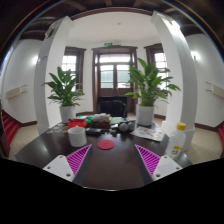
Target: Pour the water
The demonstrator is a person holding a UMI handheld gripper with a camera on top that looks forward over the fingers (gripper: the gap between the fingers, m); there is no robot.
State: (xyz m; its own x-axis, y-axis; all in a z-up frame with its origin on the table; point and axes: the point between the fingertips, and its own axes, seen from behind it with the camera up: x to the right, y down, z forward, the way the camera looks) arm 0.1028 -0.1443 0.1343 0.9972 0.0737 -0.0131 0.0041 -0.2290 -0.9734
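The gripper (110, 160) is held spread above a dark table (105, 165), nothing pinched between its pink-padded fingers (64, 160). Ahead of them a pink coaster (106, 145) is seen, with a white cup (77, 136) to its left. A yellow-capped bottle (181, 138) stands at the right. No writing can be read. Clutter beyond is hard to make out, flanked by two potted plants (150, 85).

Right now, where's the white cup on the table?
In the gripper view, the white cup stands on the dark table beyond the left finger, beside the red coaster.
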